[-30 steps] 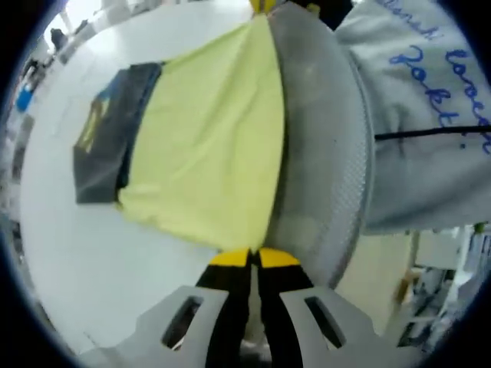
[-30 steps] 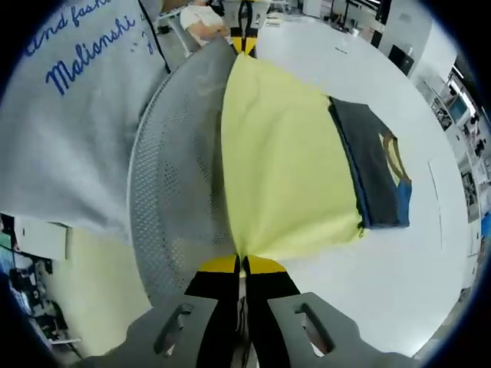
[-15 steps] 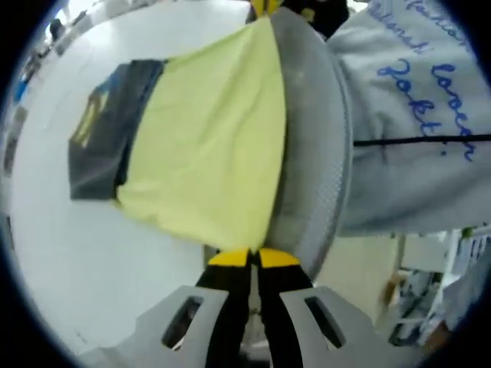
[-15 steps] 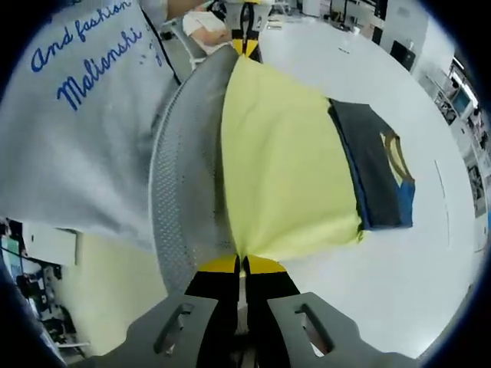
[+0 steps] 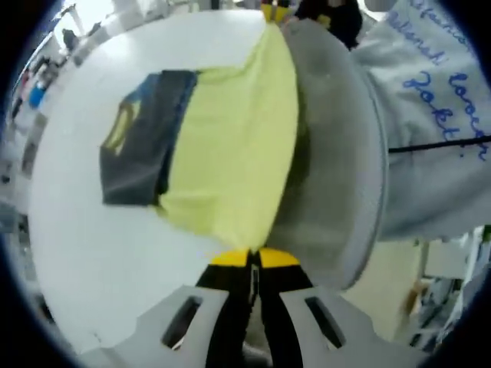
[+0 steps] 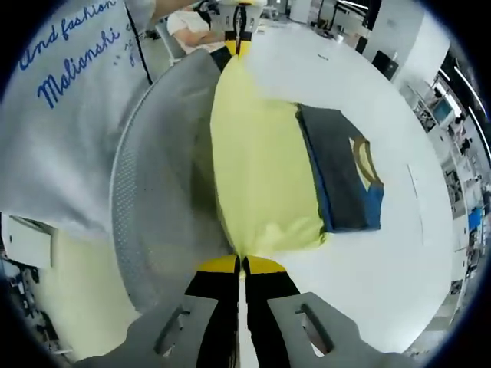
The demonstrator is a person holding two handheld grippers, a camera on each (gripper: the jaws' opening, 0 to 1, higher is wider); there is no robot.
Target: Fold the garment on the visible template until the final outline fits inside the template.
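A broad white surface spans the left gripper view and reappears in the right gripper view, its top plain and glossy. Beyond its far edge the room shows blurred shelving, equipment and dark screens under bright ceiling light.

A person in a grey sweatshirt with blue script lettering stands at the near edge of the surface; the same sweatshirt occupies the upper left of the right gripper view.

A grey perforated sheet curves up between the person and the garment, seen also in the right gripper view; whether this is the template cannot be told.

The yellow garment is stretched taut above the surface, one edge lifted, its far portion lying on the surface.

A dark folded garment with a yellow and blue print lies on the surface, touching the yellow garment's far edge.

The left tongs are pressed together, pinching a corner of the yellow garment. The right tongs likewise pinch its other near corner.
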